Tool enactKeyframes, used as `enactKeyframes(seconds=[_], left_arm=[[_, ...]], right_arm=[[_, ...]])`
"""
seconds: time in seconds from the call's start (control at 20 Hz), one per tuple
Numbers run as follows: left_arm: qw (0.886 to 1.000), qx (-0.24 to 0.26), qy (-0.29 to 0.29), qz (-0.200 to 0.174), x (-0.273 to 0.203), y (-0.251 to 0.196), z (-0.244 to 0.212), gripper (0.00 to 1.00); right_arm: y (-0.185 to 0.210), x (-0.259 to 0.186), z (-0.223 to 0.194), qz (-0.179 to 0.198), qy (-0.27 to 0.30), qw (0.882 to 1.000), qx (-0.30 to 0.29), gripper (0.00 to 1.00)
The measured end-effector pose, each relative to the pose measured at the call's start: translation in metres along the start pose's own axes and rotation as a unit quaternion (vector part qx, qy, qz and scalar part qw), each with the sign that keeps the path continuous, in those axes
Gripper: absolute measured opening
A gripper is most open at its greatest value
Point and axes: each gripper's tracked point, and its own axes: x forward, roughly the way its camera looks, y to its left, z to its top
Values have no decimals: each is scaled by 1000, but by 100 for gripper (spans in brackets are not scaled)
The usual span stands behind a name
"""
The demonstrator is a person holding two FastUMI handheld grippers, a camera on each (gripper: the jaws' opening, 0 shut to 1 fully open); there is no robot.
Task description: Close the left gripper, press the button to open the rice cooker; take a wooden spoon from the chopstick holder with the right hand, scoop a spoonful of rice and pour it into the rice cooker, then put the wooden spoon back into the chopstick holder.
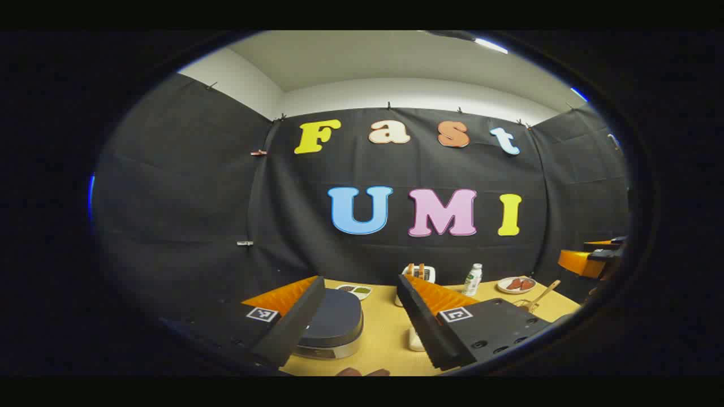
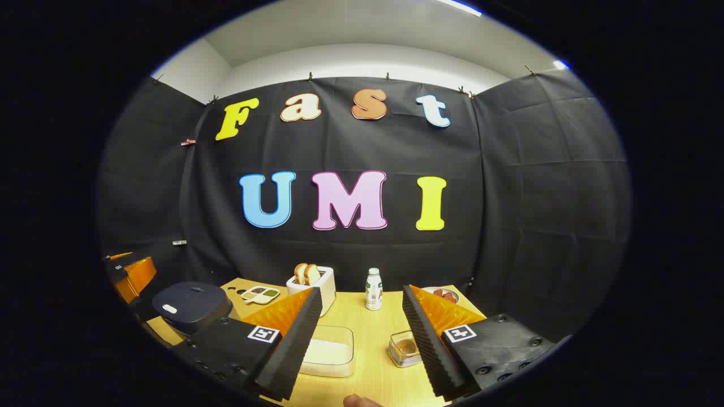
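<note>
**Both grippers wide open above the table**

In the left gripper view, the left gripper [image 1: 362, 322] has its jaws spread far apart. They hold nothing. The rice cooker [image 1: 331, 322] sits on the table [image 1: 384, 345] between the jaws, close to the left one, and that finger covers part of it. Its dark lid is shut. Past the right jaw, off to the right, a wooden spoon [image 1: 544, 295] leans in the chopstick holder [image 1: 529, 306]. A bottle [image 1: 473, 280] and a plate [image 1: 516, 284] stand farther back.

In the right gripper view, the right gripper [image 2: 362, 339] has its jaws spread wide too, and they grip nothing. A clear box of white rice [image 2: 331, 350] lies between the jaws, beside the left one. A small glass holder [image 2: 405, 348] sits just beside the right jaw. The rice cooker [image 2: 189, 305] is out past the left jaw, with the left gripper [image 2: 130, 277] near it at the far left edge. Straight ahead, between the jaws and farther off, stand a toaster [image 2: 312, 288] with bread and the bottle [image 2: 373, 289]. A small dish [image 2: 260, 294] lies left of the toaster.
</note>
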Motion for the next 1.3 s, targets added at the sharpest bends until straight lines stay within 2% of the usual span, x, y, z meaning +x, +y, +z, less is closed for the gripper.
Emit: enactKeyframes(seconds=[1.3], left_arm=[[999,-6,27,25,2,14,-19,87]], right_arm=[[8,1,-8,23,5,1000,-16,89]])
